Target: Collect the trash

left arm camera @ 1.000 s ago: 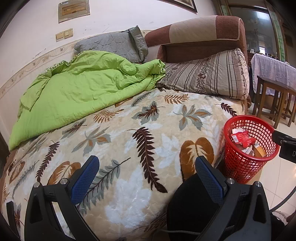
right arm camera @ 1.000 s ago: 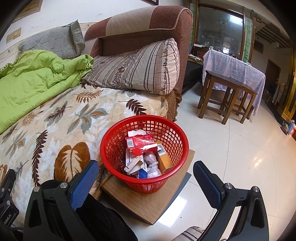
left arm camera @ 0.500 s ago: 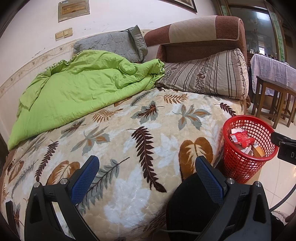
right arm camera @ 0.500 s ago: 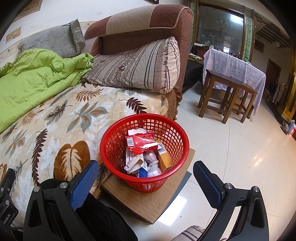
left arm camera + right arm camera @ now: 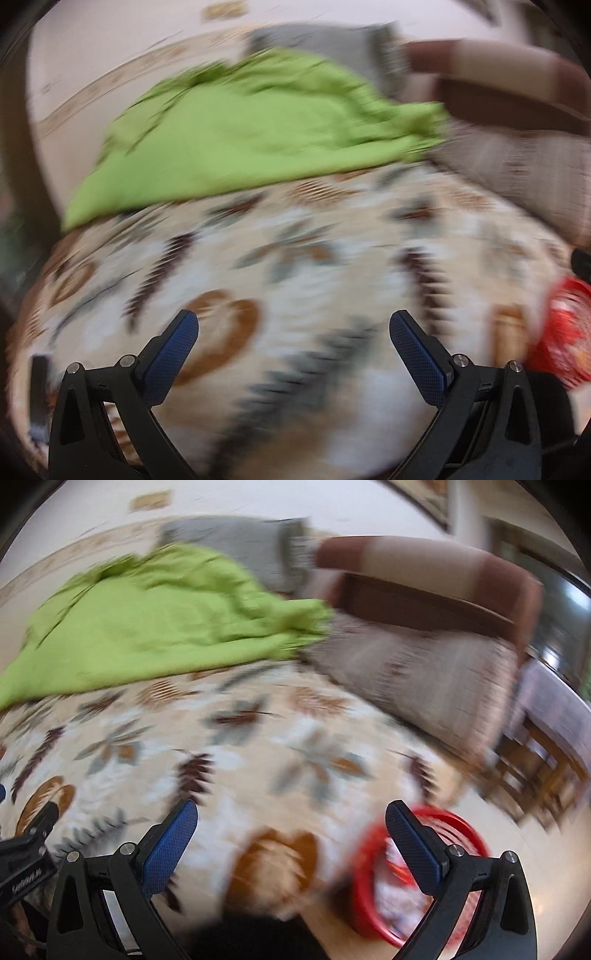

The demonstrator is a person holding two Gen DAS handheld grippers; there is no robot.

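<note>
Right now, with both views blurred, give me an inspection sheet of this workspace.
Surface: leaf-print bedspread; no loose trash made out, blur limits this.
Job's things: red basket beside the bed, contents smeared.
Clutter: green quilt, grey pillow, striped pillow.
Grippers: left gripper open, empty; right gripper open, empty.
Cables: nothing seen.
Surroundings: brown headboard, wooden furniture, pale floor.
</note>
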